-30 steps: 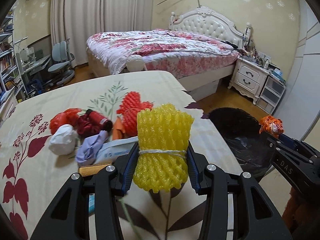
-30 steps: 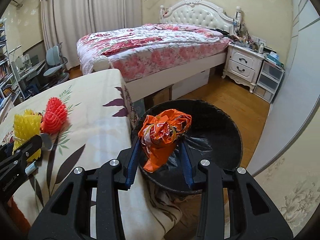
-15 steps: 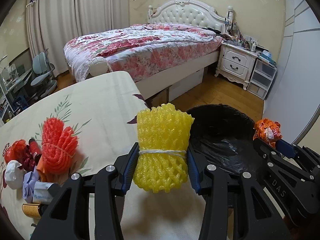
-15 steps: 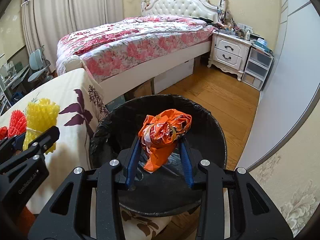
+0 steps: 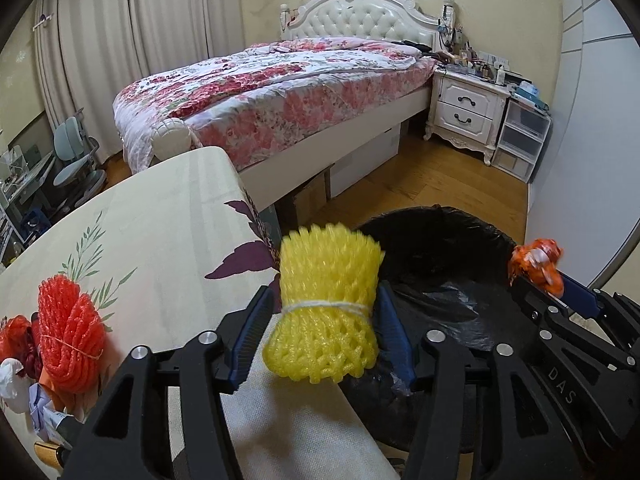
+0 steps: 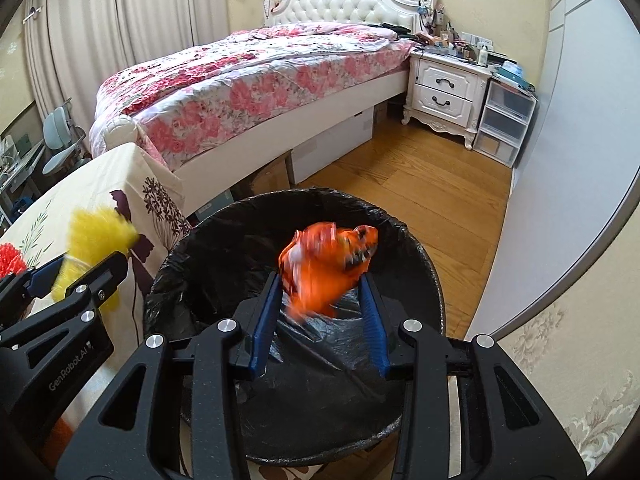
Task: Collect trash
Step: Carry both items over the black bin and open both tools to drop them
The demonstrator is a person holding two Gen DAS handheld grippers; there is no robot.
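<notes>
Right gripper (image 6: 322, 304) first: its blue pads stand apart around the crumpled orange wrapper (image 6: 328, 268), which blurs between them directly over the black-lined trash bin (image 6: 424, 276), so you look to be in the act of dropping it; whether the pads touch it at all I cannot tell from the blur. Your left gripper (image 5: 328, 334) is parted about as wide as the bundle of yellow foam fruit netting (image 5: 326, 312), tied round the middle with string, with the right pad against it and a sliver of gap showing at the left, so I cannot tell if it is gripped or loosed. That bundle hangs at the table (image 5: 168, 240) edge, just beside the bin's near rim and not yet squarely above the opening. Judging by this, the step in hand is disposal of both pieces; next you should carry the left gripper further over the liner before spreading it, or the netting may land on the tablecloth. More trash waits on the table at the left: a red foam netting bundle (image 5: 68, 344), a white crumpled wad (image 5: 10, 384) and other scraps beside it.
</notes>
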